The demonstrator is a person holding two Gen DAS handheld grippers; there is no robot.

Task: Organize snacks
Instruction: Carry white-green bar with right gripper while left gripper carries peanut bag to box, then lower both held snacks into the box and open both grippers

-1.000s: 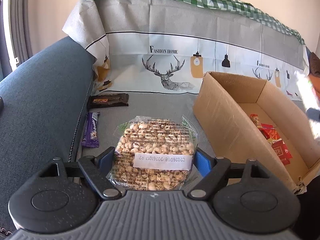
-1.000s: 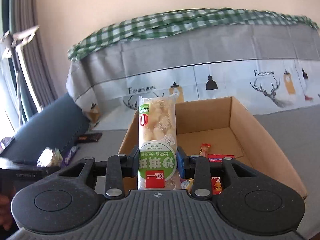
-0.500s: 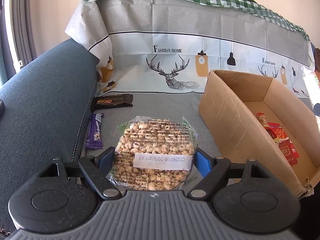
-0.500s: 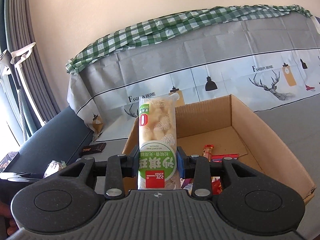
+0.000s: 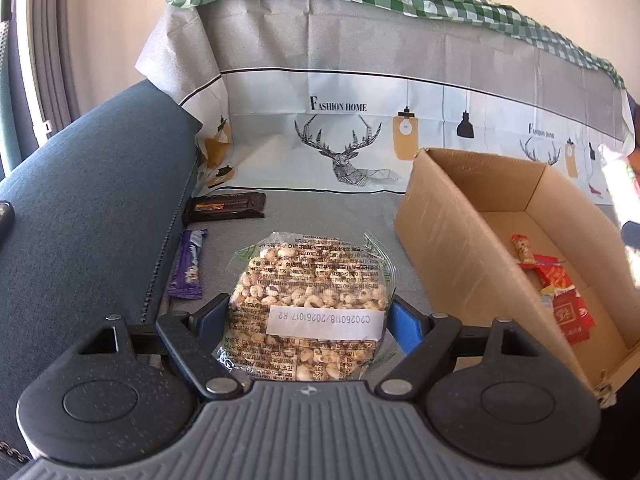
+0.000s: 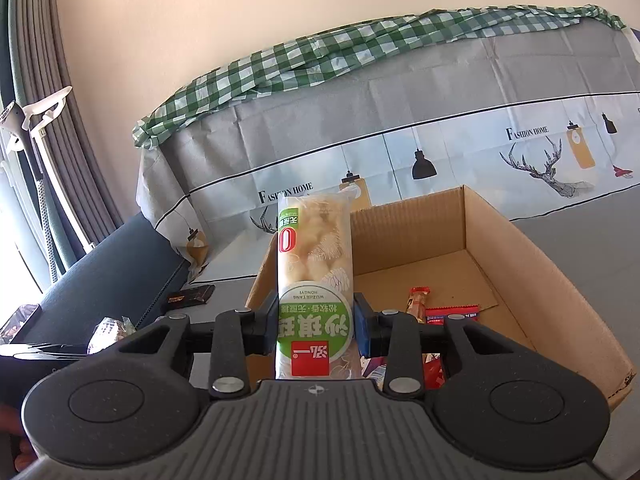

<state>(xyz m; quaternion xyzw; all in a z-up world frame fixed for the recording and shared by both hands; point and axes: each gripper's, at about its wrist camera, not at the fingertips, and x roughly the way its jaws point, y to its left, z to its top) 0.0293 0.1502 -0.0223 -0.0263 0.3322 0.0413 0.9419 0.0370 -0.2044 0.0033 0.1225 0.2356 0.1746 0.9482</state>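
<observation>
In the left wrist view my left gripper [image 5: 308, 318] is shut on a clear bag of puffed grain snack [image 5: 308, 280] with a white label, blue pads against both sides. It hangs over the grey cover, left of the open cardboard box [image 5: 460, 240]. In the right wrist view my right gripper [image 6: 315, 322] is shut on a tall pastry pack [image 6: 316, 248] with a green label, held upright in front of the box [image 6: 520, 248]. Red packets [image 5: 560, 292] and a sausage stick [image 6: 418, 300] lie inside the box.
A purple bar [image 5: 188, 264] and a dark chocolate bar [image 5: 228, 206] lie on the cover beside the blue sofa arm [image 5: 80, 220]. A deer-print cloth [image 5: 340, 140] hangs behind, with a green checked cloth on top. Curtains [image 6: 48, 160] stand at the left.
Both grips stay as they were. The views have only drifted slightly, with the box sitting a little more to the right in the right wrist view.
</observation>
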